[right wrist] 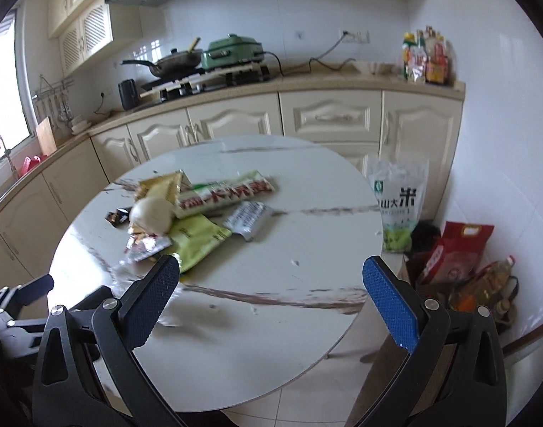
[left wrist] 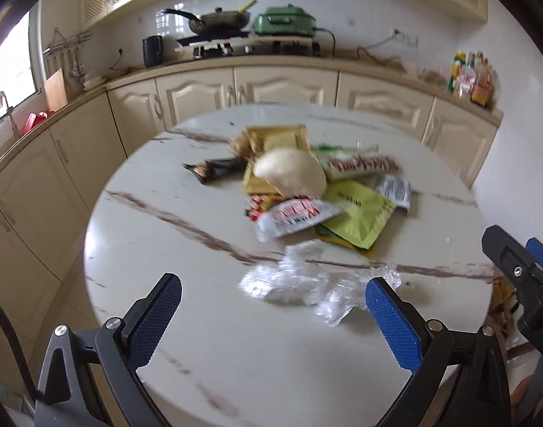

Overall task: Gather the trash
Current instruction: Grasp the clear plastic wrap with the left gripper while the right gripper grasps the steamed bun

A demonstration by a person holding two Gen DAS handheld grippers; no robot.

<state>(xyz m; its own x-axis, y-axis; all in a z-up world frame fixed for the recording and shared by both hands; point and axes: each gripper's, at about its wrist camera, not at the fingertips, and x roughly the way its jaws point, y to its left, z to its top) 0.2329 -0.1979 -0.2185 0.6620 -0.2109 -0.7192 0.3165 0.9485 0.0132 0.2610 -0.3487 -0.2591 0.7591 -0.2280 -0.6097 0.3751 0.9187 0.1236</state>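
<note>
Both tools spread and empty — left tool nearly straddles the clear film on the counter, near the wrappers: light, limp, slippery — pinch a crumpled fold.

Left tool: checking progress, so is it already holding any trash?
No, the left tool is open and empty above the clear plastic wrap.

A frying pan and green cooker sit at upper centre. A rice bag stands at right, with bottles above it.
</note>
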